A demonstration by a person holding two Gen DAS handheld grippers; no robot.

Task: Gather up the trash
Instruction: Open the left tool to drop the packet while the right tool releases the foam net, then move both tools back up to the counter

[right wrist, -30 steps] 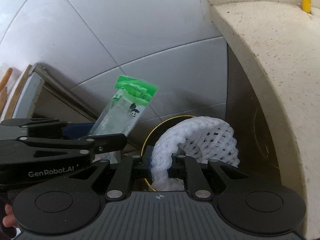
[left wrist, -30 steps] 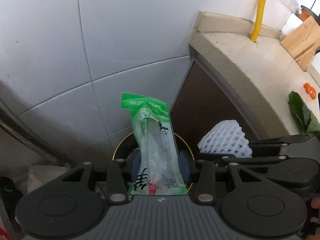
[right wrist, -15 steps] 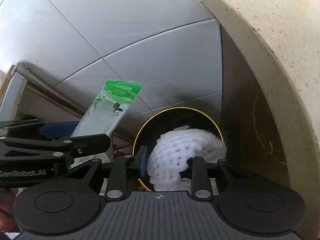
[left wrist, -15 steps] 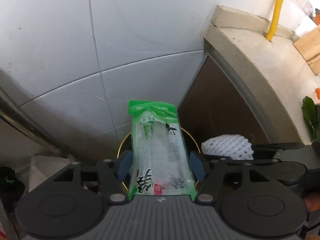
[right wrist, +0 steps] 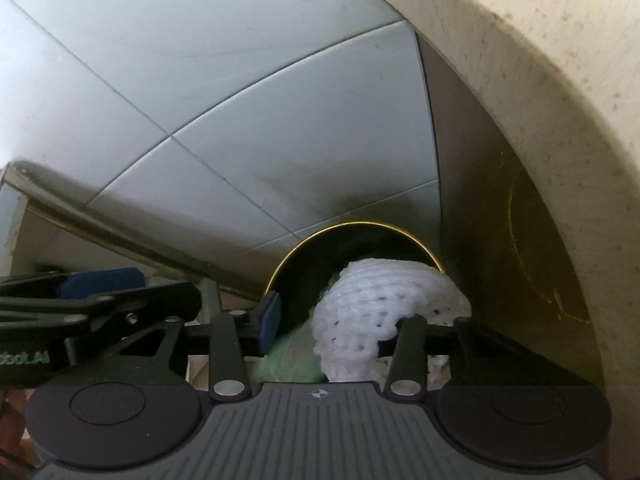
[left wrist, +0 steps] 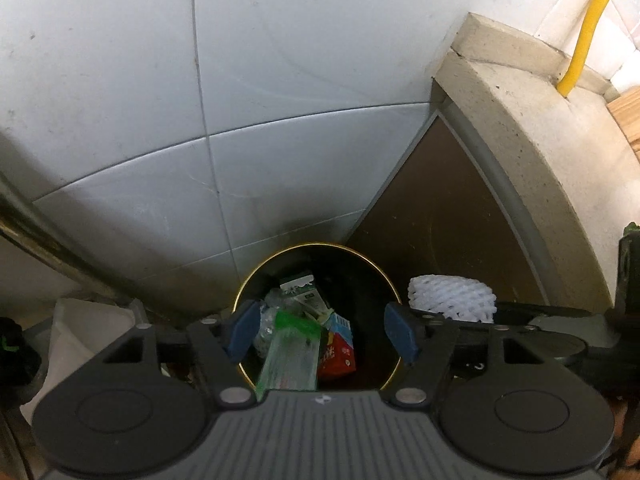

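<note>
Trash release over round black gold-rimmed bin.
White foam fruit net: light, springy; right gripper fingers opening, net between, apparently released. Green-topped clear plastic wrapper: thin, slippery, in bin mouth; left gripper fingers opening, clear of it.

- Trash bin: its near rim at 6 o'clock is hidden behind the gripper body.
- Green wrapper: motion-blurred, print unreadable.
- Foam net: covers the right pad of the right gripper.
</note>
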